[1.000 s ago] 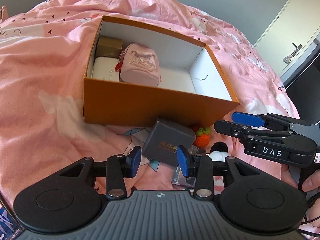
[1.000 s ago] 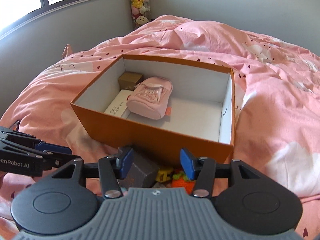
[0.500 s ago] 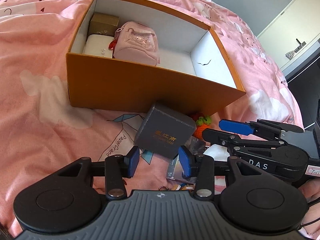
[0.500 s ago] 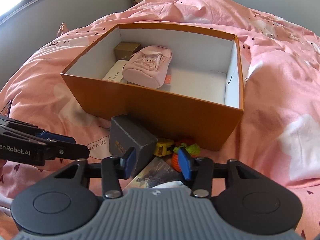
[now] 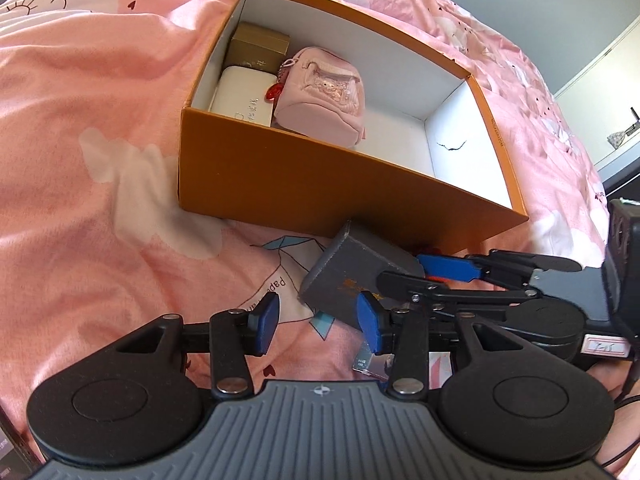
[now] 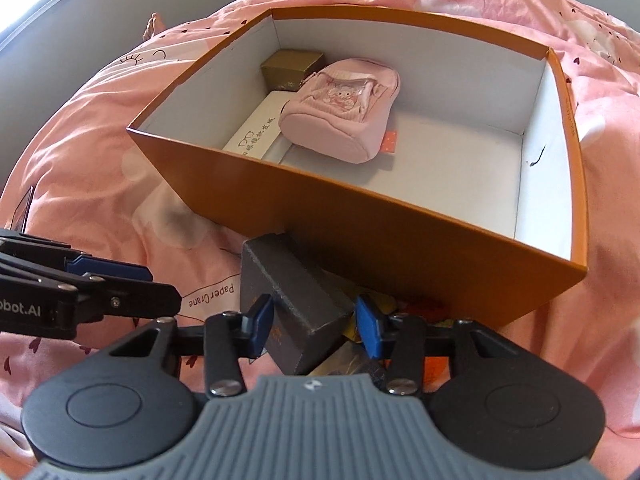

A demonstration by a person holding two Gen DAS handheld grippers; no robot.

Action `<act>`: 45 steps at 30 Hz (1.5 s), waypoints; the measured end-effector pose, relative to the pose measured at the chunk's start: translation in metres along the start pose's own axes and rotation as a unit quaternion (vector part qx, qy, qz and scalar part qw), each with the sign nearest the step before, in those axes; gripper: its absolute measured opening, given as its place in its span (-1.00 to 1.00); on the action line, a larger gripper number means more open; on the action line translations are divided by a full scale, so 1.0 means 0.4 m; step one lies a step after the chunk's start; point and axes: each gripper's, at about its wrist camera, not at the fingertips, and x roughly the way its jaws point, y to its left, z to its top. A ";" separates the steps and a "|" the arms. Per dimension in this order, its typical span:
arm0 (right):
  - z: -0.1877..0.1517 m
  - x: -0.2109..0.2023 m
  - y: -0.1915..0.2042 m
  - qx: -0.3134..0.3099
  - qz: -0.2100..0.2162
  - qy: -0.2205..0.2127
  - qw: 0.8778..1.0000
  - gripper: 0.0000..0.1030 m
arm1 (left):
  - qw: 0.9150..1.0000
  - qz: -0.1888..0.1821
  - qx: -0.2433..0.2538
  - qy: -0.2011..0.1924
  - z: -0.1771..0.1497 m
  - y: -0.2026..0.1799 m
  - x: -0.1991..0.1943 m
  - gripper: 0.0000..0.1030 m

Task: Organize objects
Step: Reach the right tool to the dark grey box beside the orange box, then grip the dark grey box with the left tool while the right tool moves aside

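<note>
On the pink bed (image 5: pixel 100 128), an orange box (image 5: pixel 304 184) sits open, holding a pink pouch (image 5: pixel 324 96), a white case (image 5: pixel 244 98) and a gold box (image 5: pixel 260 46) at its left end. Just near of its front wall lies a dark grey box (image 6: pixel 296 300), tilted on one edge.

Only the right wrist view shows the right claw (image 6: pixel 314 326) straddling that grey box, blue pads either side; whether they press it I cannot tell. Only the left wrist view shows a silver packet (image 5: pixel 370 362) under the gear, and the right claw reaching in from the right over the grey box. The left claw (image 5: pixel 318 322) hangs released over bare bedding, the grey box by its right pad.

Compared with a second ago, both cameras sit lower and nearer the box, and the right claw has come across onto the grey box.
</note>
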 end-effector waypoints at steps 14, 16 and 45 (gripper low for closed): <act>-0.033 -0.005 0.049 0.022 0.077 0.040 0.996 -0.14 | 0.993 -0.068 -0.087 0.034 0.000 0.031 0.048 0.05; -0.038 0.001 0.054 0.021 0.078 0.046 0.996 -0.14 | 0.992 -0.069 -0.099 0.034 0.003 0.036 0.057 0.06; -0.033 -0.004 0.033 0.028 0.058 0.045 0.997 -0.14 | 0.983 -0.057 -0.166 0.053 0.004 0.023 0.154 0.20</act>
